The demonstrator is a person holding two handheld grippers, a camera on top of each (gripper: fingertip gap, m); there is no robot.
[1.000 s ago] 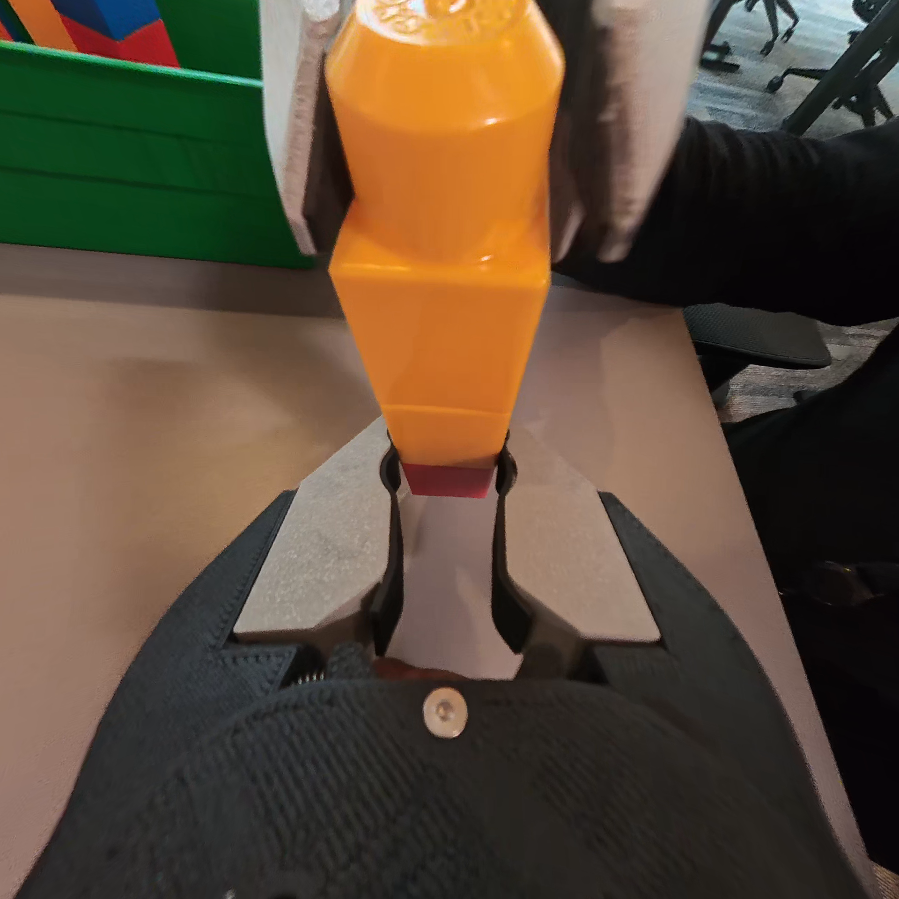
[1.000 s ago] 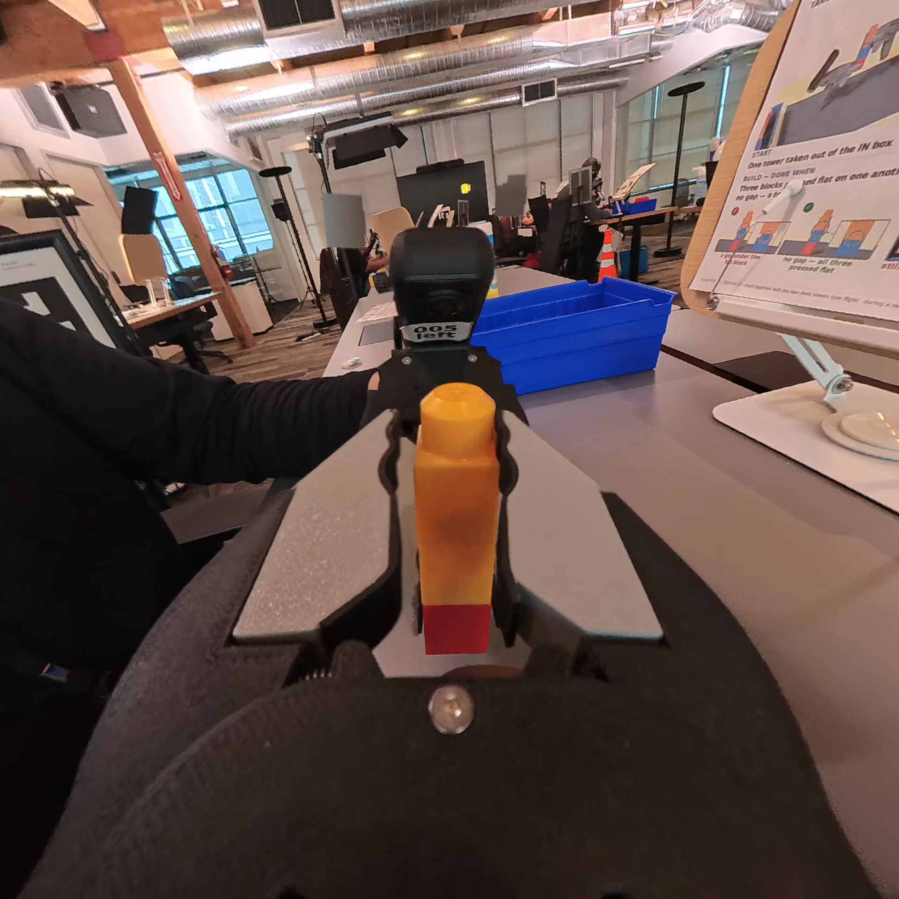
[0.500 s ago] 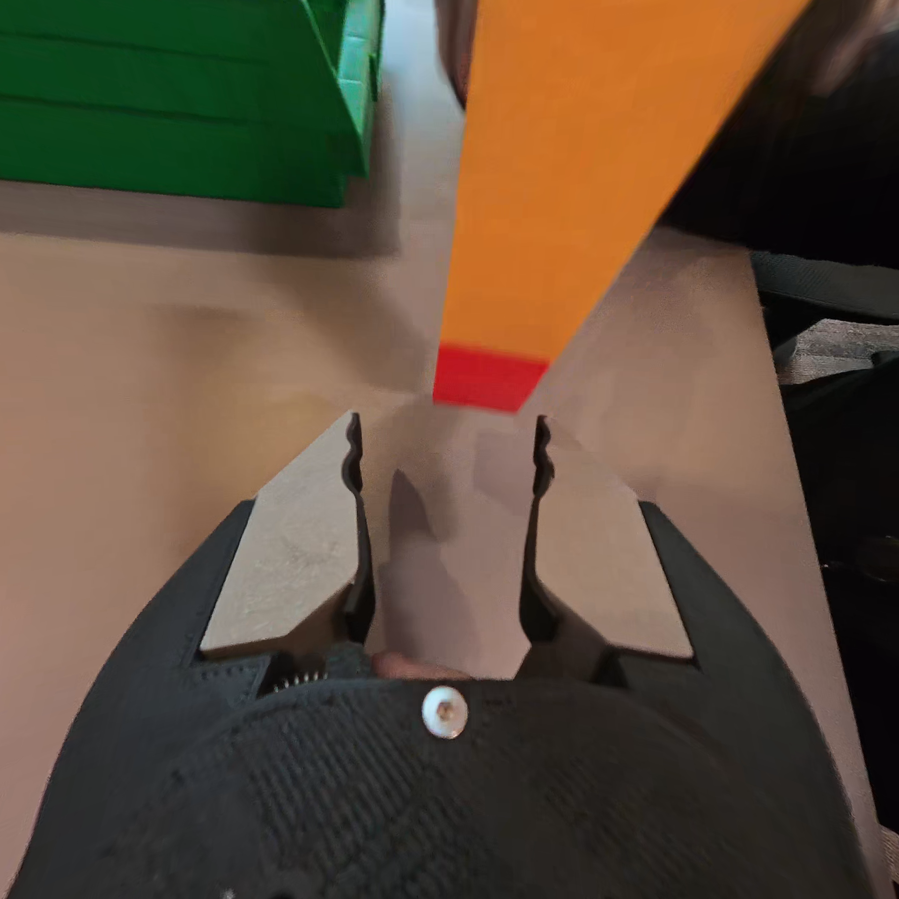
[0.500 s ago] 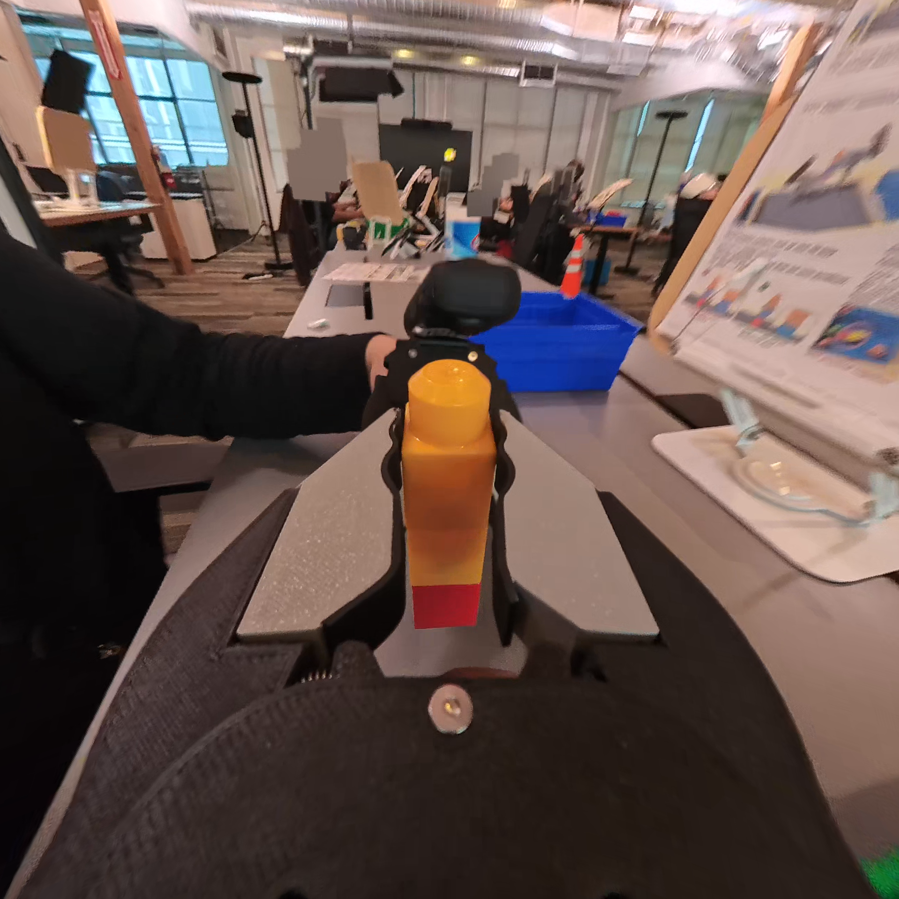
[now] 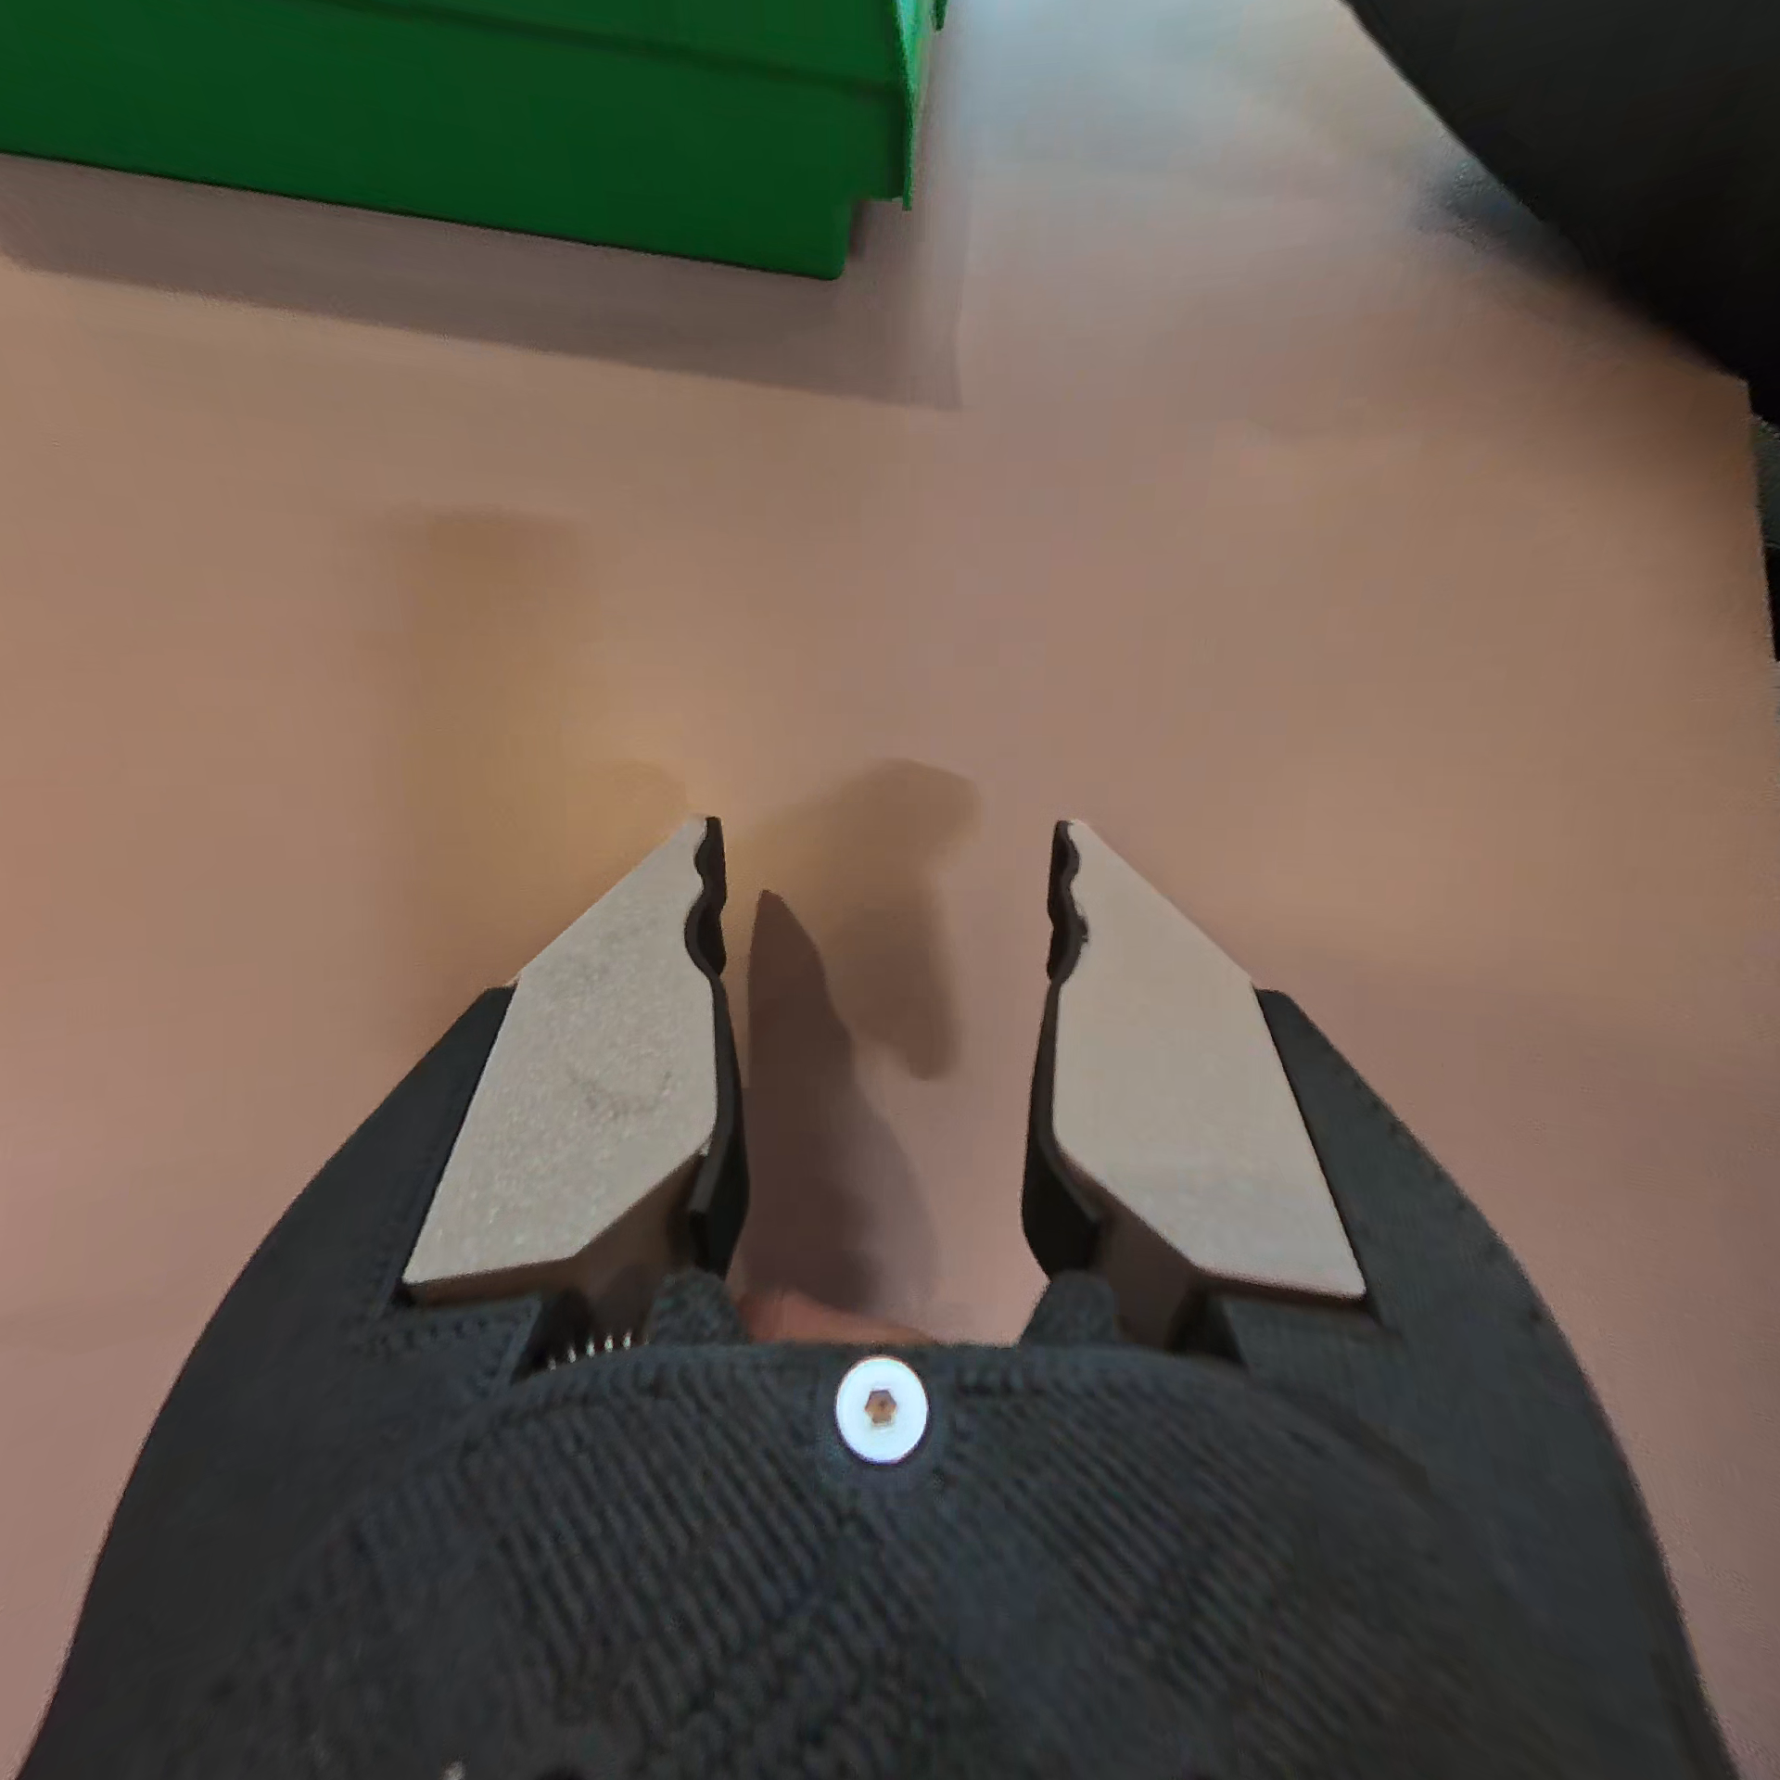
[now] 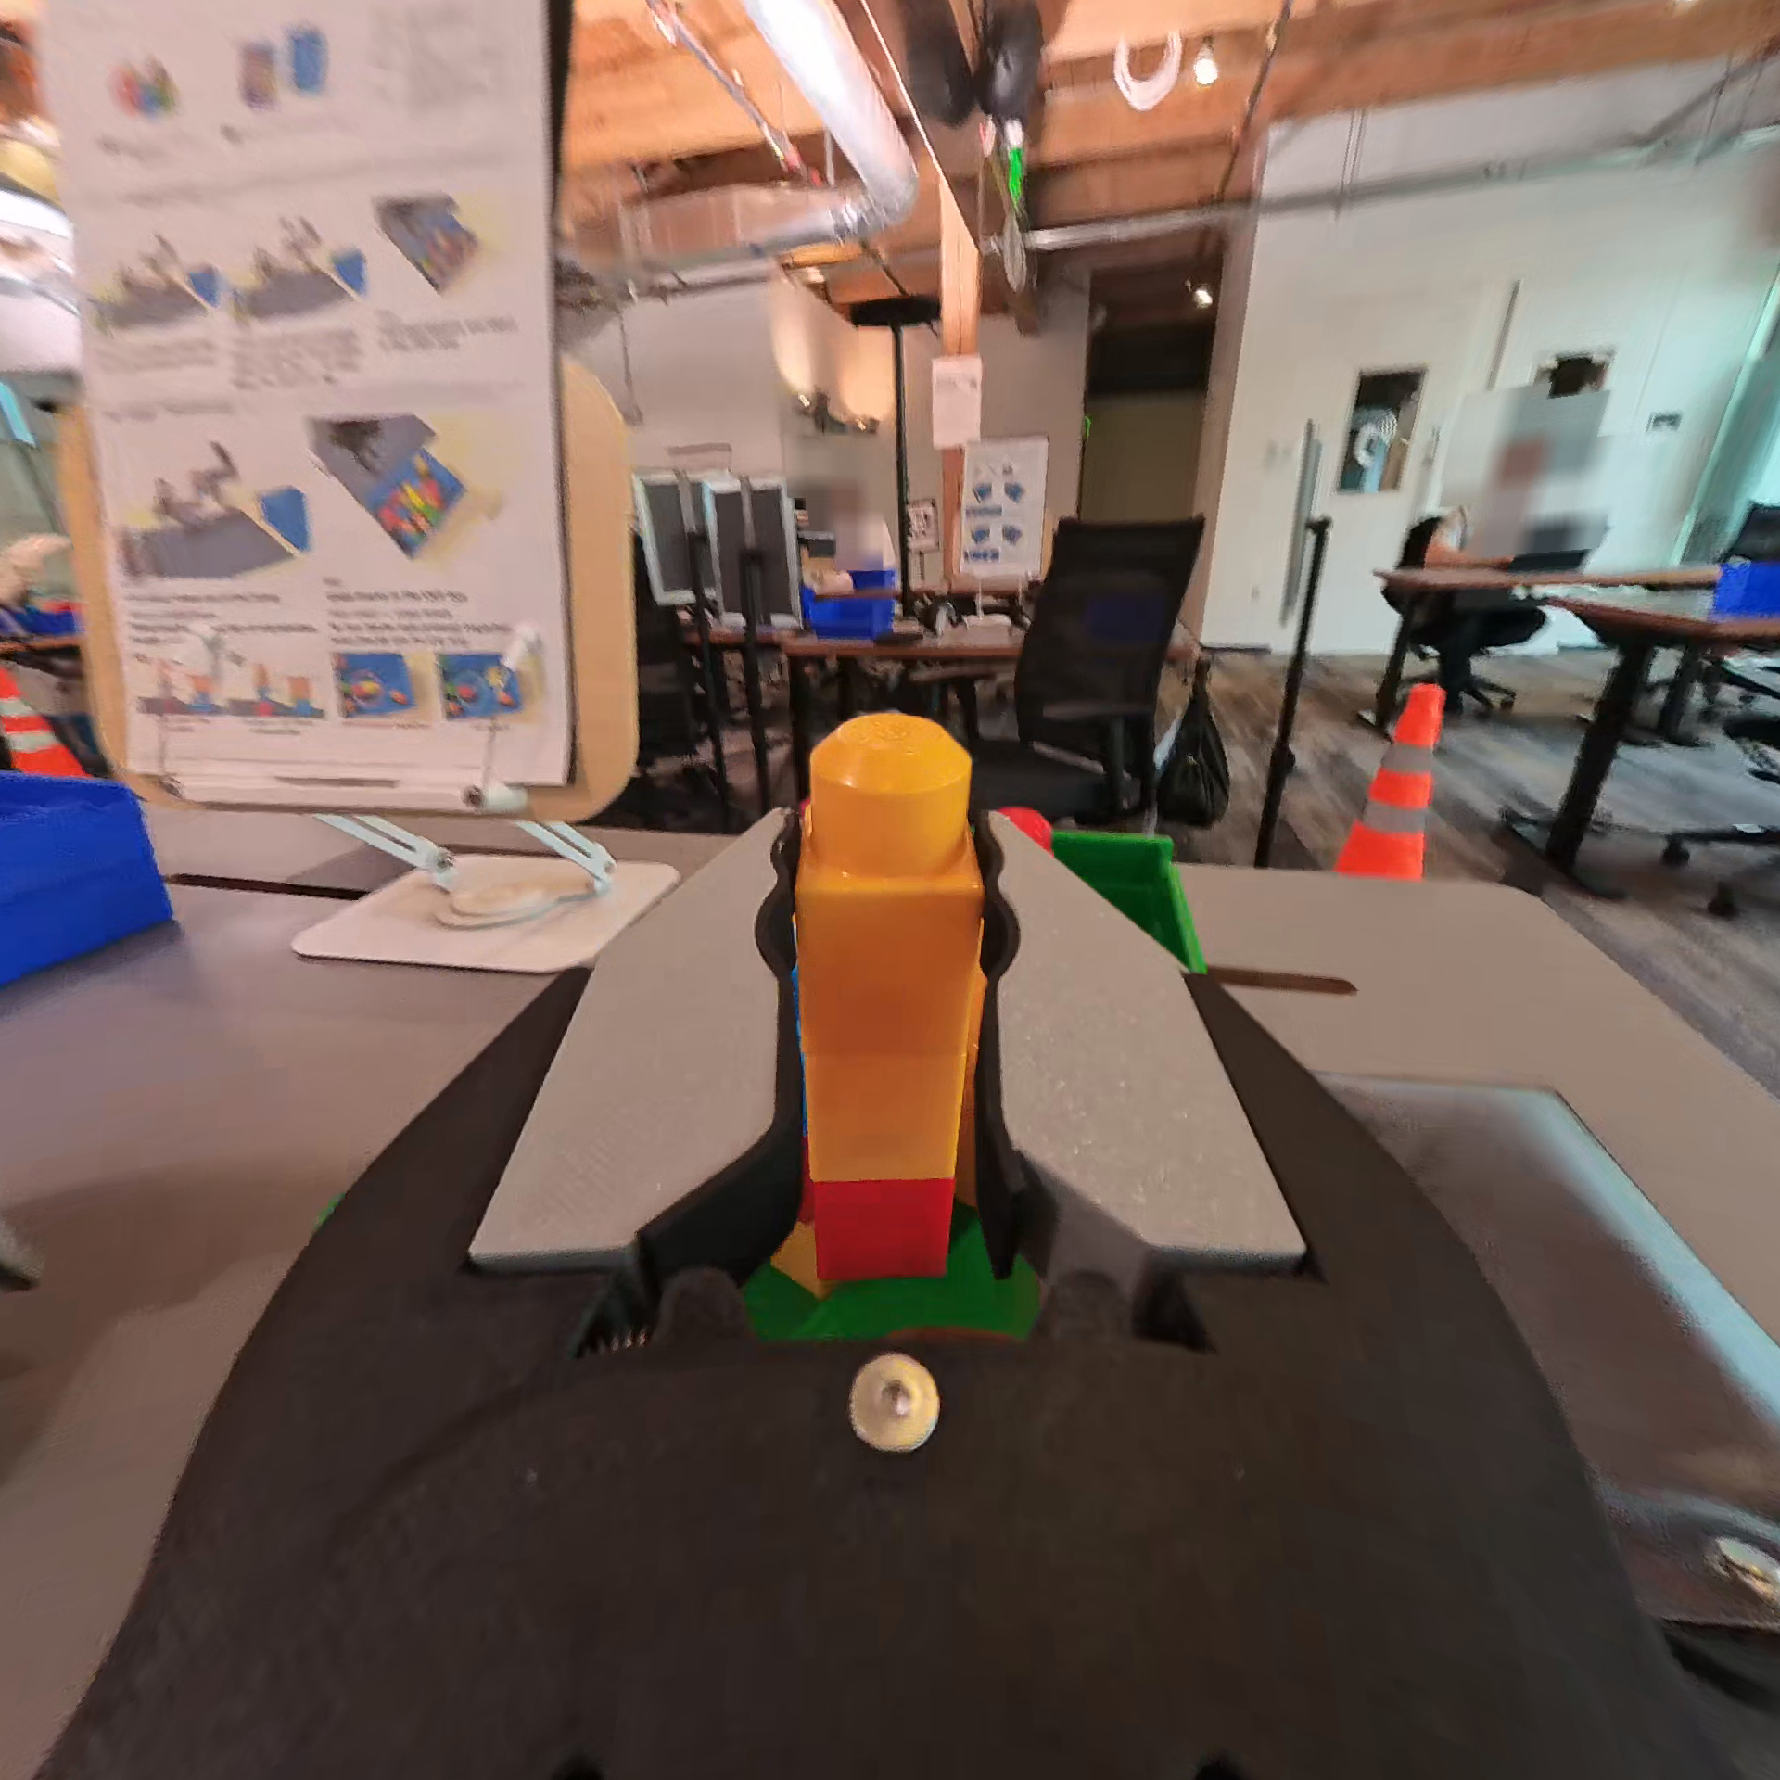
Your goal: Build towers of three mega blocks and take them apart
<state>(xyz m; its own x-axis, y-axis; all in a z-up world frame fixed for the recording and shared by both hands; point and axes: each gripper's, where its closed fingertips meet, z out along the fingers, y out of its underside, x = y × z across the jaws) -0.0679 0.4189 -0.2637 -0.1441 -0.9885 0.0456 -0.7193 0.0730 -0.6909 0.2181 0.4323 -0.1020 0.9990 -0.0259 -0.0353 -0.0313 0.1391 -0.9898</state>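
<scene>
Between the two grey fingers (image 6: 674, 1040) of the right claw (image 6: 888, 867) stands a finished tower (image 6: 886, 1021) of three blocks, two orange above one red, its round top stud pointing away from the camera; the dark pads press on both sides of the upper orange block, so this claw is clamped on the tower. Beneath and behind the tower show patches of green and other block colours, which appear to belong to the green bin (image 6: 1127, 896) whose far wall rises just right of the fingertips; the tower thus seems to be held over that bin. On the same grey tabletop (image 6: 289, 1060) stand an instruction sheet (image 6: 318, 405) on a white stand and, at the left edge, a blue bin (image 6: 67, 867). The left claw (image 5: 884, 867) hangs with its fingers well apart and nothing between them, only bare tabletop (image 5: 482, 626) and shadow, with a green bin wall (image 5: 433, 125) beyond. The step in hand is judged to be the delivery of the built tower. The next move calls for lowering the tower into the green bin and parting the right fingers, while the free left claw goes for the next blocks or tower.
</scene>
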